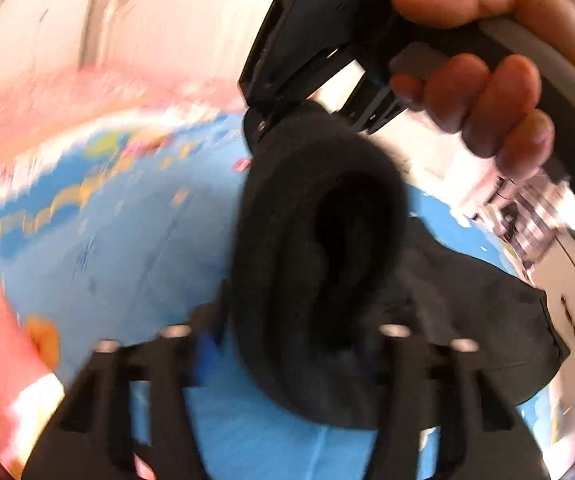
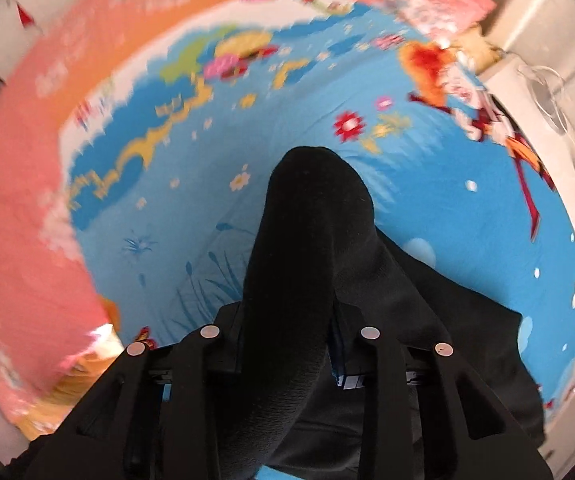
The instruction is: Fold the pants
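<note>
The black pants hang in a thick bunched loop above a blue printed sheet, and the rest of the cloth lies flat on the sheet to the right. My left gripper is shut on the pants, with the lower part of the loop squeezed between its fingers. A hand holds my right gripper at the top of the same loop. In the right wrist view the right gripper is shut on a rounded roll of the pants that rises past its fingertips.
The sheet carries flowers and cartoon figures and has a pink and orange border on the left and far side. White furniture stands at the right edge. A white cable lies beyond the sheet's right side.
</note>
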Available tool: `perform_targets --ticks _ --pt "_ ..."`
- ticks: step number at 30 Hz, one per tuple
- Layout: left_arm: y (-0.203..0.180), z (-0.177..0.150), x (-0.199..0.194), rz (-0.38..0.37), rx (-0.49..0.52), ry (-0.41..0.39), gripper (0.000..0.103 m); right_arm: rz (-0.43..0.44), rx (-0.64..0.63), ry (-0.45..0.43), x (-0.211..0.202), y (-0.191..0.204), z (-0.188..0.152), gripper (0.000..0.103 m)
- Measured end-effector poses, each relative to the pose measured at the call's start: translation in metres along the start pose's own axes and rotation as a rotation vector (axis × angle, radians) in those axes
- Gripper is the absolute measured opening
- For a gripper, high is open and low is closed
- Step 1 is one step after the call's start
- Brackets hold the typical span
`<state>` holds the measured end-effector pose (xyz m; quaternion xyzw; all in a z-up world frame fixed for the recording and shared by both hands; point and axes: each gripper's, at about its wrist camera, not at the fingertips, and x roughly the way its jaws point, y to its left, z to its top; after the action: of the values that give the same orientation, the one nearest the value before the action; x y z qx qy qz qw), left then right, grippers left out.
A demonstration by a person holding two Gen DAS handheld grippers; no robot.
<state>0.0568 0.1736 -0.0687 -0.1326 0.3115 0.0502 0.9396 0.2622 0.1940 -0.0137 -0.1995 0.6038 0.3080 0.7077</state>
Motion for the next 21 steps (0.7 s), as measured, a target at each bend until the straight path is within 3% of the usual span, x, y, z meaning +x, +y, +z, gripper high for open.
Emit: perform_targets --ticks 4,7,12,15,19,21 --pt "-0.058 0.012 -0.028 0.019 0.208 -0.133 0.034 0.16 0.12 -0.136 -0.061 -0.064 -0.034 0.029" --pt "-0.111 0.016 -0.044 0.002 0.363 -0.223 0.034 0.22 0.17 -0.234 -0.1 -0.107 -0.069 0.029" --pt "-0.215 -0.003 -0.055 -0.056 0.62 -0.301 0.034 0.277 0.341 -0.39 -0.142 -0.207 -0.169 0.029" --pt "-0.284 -0.042 -0.038 -0.094 0.786 -0.285 0.034 0.262 0.47 -0.405 -0.125 -0.267 -0.23 0.029" --pt "-0.347 -0.118 -0.002 -0.094 1.011 -0.216 0.034 0.296 0.635 -0.361 -0.062 -0.339 -0.302 0.03" --pt "-0.361 -0.151 0.014 -0.078 1.124 -0.18 0.042 0.307 0.692 -0.317 -0.028 -0.358 -0.325 0.039"
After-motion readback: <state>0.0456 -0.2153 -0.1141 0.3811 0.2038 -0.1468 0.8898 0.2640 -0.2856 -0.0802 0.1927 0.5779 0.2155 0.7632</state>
